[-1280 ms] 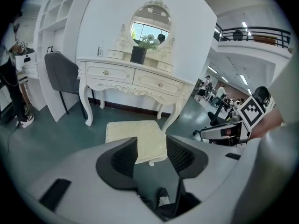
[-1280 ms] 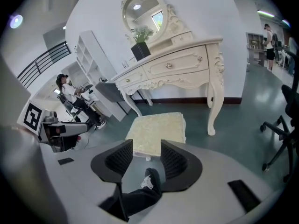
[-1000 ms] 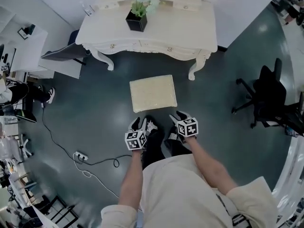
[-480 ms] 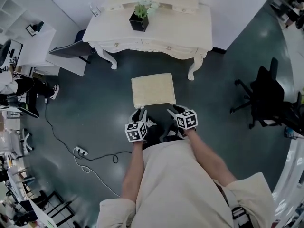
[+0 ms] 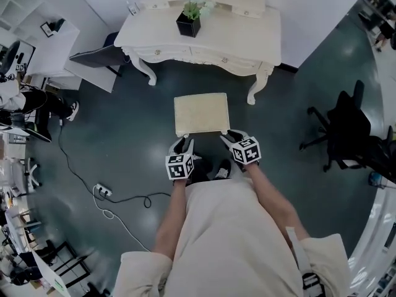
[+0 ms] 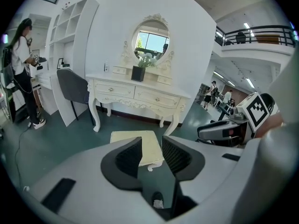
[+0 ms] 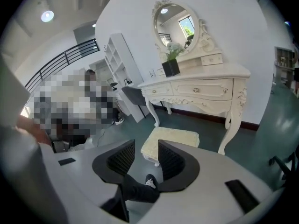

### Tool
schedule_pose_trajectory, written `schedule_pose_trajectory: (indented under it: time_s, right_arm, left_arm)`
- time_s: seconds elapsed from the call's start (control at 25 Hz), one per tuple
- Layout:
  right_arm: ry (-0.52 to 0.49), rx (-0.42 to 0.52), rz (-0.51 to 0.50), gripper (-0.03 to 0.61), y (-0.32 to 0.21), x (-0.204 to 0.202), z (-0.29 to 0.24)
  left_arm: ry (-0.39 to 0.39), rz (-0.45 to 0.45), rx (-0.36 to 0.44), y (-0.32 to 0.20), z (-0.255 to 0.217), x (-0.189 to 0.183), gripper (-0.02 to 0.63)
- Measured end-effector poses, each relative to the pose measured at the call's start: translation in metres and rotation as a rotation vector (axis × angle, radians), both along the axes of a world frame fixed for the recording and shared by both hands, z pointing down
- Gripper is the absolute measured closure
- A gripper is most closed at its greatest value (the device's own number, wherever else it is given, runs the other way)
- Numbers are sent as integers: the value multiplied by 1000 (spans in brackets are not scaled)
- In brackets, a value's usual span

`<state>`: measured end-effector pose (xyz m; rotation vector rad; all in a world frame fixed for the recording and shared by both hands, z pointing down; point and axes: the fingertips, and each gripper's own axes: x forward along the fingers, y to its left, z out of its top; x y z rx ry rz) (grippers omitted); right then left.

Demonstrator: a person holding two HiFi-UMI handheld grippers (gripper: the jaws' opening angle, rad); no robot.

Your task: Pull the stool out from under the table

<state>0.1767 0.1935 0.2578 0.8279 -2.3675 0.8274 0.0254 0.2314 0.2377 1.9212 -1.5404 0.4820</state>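
The white dressing table (image 5: 204,39) is standing far. The cream stool (image 5: 201,113) is sitting clear of it, just beyond the person's feet. The left gripper (image 5: 184,145) is hovering with its jaws spread and empty. The right gripper (image 5: 230,136) has just been narrowing its jaws on nothing. A forward step is likely risking a kick that shoves the stool back under.

Dark teal floor (image 5: 124,135) has the cream stool (image 5: 201,113) standing on it, just clear of the white counter (image 5: 241,36). Power strip (image 5: 103,191) with its cable lies off to the left, black office chair (image 5: 346,125) on the right. Potted plant (image 5: 189,20) sits on the counter.
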Motion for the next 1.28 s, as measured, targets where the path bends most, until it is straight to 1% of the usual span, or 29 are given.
schedule_pose_trajectory:
  time_s: [0.12, 0.4, 0.6, 0.72, 0.92, 1.12, 1.28]
  right_arm:
    - [-3, 15, 18, 415, -5, 3, -3]
    - [-12, 23, 97, 491, -14, 16, -6]
    - [23, 26, 111, 534, -14, 18, -5]
    - [37, 34, 93, 535, -11, 17, -6]
    - [24, 22, 101, 535, -7, 20, -8]
    - [4, -1, 122, 535, -8, 26, -6]
    - [12, -11, 127, 534, -4, 30, -3]
  left_arm:
    - [-16, -6, 2, 1, 0, -2, 487]
    - [-52, -13, 30, -4, -10, -5, 576]
    - [-23, -5, 41, -5, -16, -3, 598]
    - [-8, -2, 38, -3, -17, 0, 600]
    - [-7, 9, 23, 1, -15, 6, 600]
    - [-16, -25, 23, 1, -14, 1, 600]
    - [-16, -30, 19, 8, -12, 0, 600]
